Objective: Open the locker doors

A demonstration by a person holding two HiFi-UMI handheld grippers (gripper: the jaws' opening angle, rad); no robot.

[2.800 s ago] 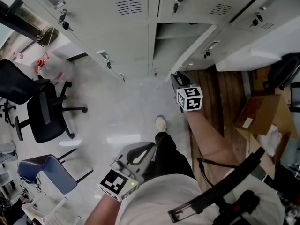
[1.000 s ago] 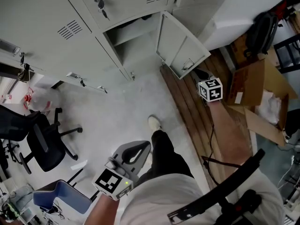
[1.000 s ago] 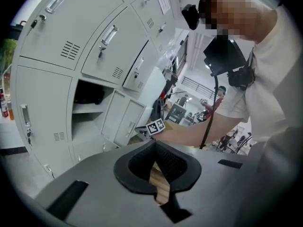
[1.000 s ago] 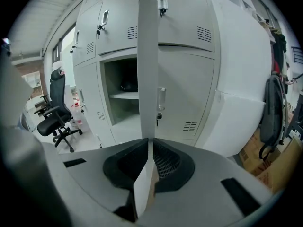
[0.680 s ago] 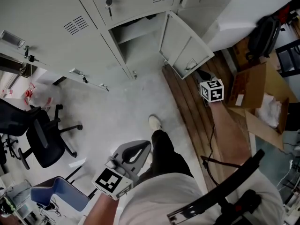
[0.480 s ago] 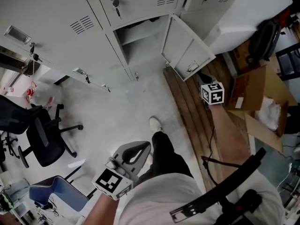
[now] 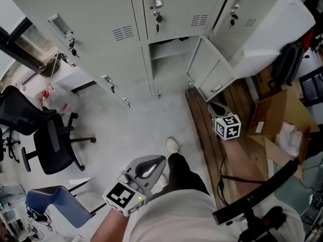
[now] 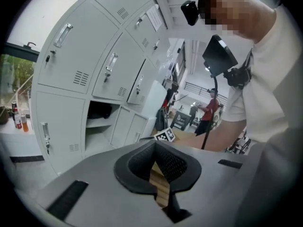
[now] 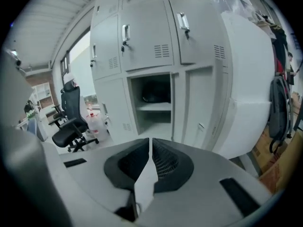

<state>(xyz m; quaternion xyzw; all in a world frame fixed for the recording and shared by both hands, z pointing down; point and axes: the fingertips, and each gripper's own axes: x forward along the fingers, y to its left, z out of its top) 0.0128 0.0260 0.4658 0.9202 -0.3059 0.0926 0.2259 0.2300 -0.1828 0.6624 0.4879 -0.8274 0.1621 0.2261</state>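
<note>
at locker bank (image 7: 126, 34): one door (image 7: 212, 69) open, one compartment (image 7: 169, 64) exposed.

At the left, 1 black office chair (image 7: 50, 140) stood on the pale floor, with a blue chair (image 7: 50, 205) near it. At the right, a black backpack (image 7: 286, 64) was near an open cardboard box (image 7: 272, 115), just beside wooden boards (image 7: 204, 135).

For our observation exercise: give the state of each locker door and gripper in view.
Lower middle locker door: swung open.
Upper middle locker door: shut.
Lower left locker door: shut.
Left gripper: fingers together, empty.
Right gripper: fingers have just been closing, nothing between.
</note>
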